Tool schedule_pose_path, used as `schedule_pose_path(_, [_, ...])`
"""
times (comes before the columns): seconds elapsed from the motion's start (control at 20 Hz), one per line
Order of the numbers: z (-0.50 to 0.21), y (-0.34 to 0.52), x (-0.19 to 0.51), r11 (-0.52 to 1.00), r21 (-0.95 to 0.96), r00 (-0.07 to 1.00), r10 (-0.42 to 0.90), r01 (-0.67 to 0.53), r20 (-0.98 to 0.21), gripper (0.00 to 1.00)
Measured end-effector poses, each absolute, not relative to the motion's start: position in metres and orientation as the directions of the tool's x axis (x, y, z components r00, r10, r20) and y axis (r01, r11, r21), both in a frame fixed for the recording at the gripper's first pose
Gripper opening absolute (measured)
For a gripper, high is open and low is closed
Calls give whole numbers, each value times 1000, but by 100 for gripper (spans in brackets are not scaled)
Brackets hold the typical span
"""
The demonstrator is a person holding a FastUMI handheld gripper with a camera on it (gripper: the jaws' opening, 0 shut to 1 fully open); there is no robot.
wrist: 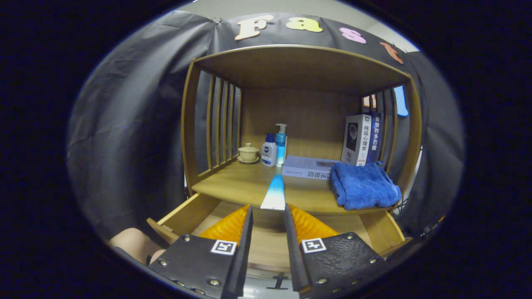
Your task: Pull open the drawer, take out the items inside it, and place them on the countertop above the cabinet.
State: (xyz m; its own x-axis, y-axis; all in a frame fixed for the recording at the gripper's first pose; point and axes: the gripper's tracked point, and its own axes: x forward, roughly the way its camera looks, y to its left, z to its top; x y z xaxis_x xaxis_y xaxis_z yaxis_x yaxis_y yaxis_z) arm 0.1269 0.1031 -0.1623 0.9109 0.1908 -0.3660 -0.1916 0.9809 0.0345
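My fingers (268, 211): held over the open drawer, pointing toward the cabinet; they stand a little apart with a narrow gap between them. A blue-and-white tube rises from that gap, but I cannot tell whether both fingers press on it.
Tube (274, 193): slim, blue at the far tip fading to white near me; its near end sits between my fingertips and its far end reaches over the front edge of the worktop.
Drawer (183, 214): pulled out beneath the worktop, wooden side walls spreading to either side of my fingers; its bare wooden floor shows between and beyond them.
Worktop (232, 182): the wooden shelf surface of the cabinet just above the drawer, with slatted sides and a wooden top overhead.
Blue towel (363, 185): folded, lying at the right front of the worktop, beyond my right finger.
Flat box (307, 167): pale, lying behind the tube's tip, touching the towel's left side.
Books (363, 139): two standing upright at the right rear, behind the towel.
Bottles (274, 149): a white one with a blue cap and a taller blue pump bottle, side by side at the rear centre.
Lidded cup (248, 153): small, pale, on a saucer just left of the bottles.
Person: a bare knee (133, 245) shows left of my left finger, below the drawer's corner.
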Motion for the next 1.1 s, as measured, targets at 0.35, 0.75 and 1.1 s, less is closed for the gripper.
schedule_pose_path(0.35, [-199, 82, 75, 995, 4, 900, 94, -102, -425, 45])
schedule_pose_path(0.75, [-246, 71, 44, 999, -30, 872, 3, -20, -490, 99])
schedule_pose_path(1.1, [-267, 84, 54, 1000, 6, 870, 0, 4, -493, 99])
